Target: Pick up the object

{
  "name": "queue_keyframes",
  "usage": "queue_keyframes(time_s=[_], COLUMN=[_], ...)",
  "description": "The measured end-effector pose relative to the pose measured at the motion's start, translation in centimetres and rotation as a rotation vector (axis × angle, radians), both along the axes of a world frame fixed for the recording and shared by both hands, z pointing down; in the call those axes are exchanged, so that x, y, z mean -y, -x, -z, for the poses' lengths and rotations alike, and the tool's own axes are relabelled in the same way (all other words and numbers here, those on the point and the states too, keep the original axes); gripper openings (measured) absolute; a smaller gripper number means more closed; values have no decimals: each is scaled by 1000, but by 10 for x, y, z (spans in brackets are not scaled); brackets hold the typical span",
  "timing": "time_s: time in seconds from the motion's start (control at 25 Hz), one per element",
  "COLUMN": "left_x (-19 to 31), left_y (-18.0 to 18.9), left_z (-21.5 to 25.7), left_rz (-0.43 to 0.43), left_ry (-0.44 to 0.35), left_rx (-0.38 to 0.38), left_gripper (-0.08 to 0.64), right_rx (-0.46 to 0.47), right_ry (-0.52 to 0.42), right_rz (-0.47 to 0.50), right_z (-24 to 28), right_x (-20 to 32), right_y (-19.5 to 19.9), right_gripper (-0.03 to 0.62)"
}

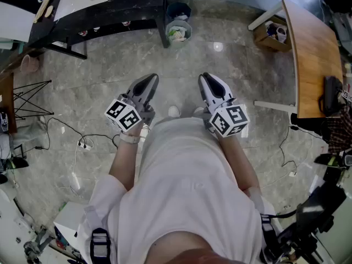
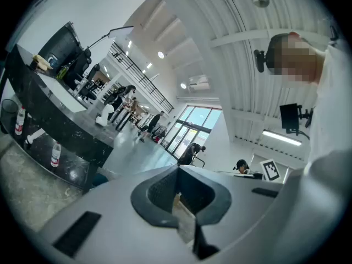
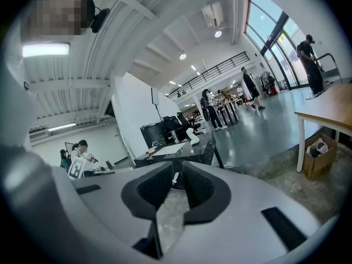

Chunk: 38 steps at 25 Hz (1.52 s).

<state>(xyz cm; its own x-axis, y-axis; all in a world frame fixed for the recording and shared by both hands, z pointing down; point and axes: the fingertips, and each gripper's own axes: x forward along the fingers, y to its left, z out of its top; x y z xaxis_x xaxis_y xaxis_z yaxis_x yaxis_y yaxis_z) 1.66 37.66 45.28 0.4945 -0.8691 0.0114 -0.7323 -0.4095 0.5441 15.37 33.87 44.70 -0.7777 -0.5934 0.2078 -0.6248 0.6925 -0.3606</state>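
I hold both grippers close in front of my white-shirted torso, pointing forward over the marble floor. In the head view the left gripper [image 1: 151, 77] sits left of centre and the right gripper [image 1: 205, 76] right of centre, each with its marker cube near my wrist. The left gripper's [image 2: 177, 168] dark pads meet, with nothing between them. On the right gripper [image 3: 177, 172] the pads stand together with only a thin slit, and they hold nothing. No thing for picking up stands out near either gripper. Two white shoe tips [image 1: 174, 111] show between the grippers.
A black desk [image 1: 99, 10] stands at the far left, with a bin [image 1: 179, 31] beside it. A wooden table [image 1: 313, 54] runs along the right, an open cardboard box [image 1: 269, 34] by its leg. Cables [image 1: 77, 142] and a black wire frame [image 1: 27, 98] lie on the left floor.
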Motion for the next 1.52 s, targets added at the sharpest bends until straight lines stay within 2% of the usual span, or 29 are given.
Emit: queue_keyframes(time_s=[0.32,0.72,0.84,1.04,1.2,1.32,1.52], left_x=[-13,2,25,76,117,149,199], left_y=[39,58,66,75,83,81,76], left_z=[-15,-27,-26,-27,-34,-35,-28], left_rz=[62,156,191,248,283,294,326], left_ry=[-15,15,18,84,90,88,129], left_rx=[-28,-23,-19,9,-9,-8,9], left_gripper=[6,6,6,6,6,6,6], right_rx=[-13,8,21,30,38,42,42], right_ry=[21,39,56,90,131,152,174], right_rz=[-7,73,99,154,178,193,231], right_z=[-8,-21,-24,-33,-38,-42,-42], right_x=[-4,29,59,115,157,190,243], right_y=[15,46,56,72,81,82,81], right_gripper=[67,67,67,67,67,67,67])
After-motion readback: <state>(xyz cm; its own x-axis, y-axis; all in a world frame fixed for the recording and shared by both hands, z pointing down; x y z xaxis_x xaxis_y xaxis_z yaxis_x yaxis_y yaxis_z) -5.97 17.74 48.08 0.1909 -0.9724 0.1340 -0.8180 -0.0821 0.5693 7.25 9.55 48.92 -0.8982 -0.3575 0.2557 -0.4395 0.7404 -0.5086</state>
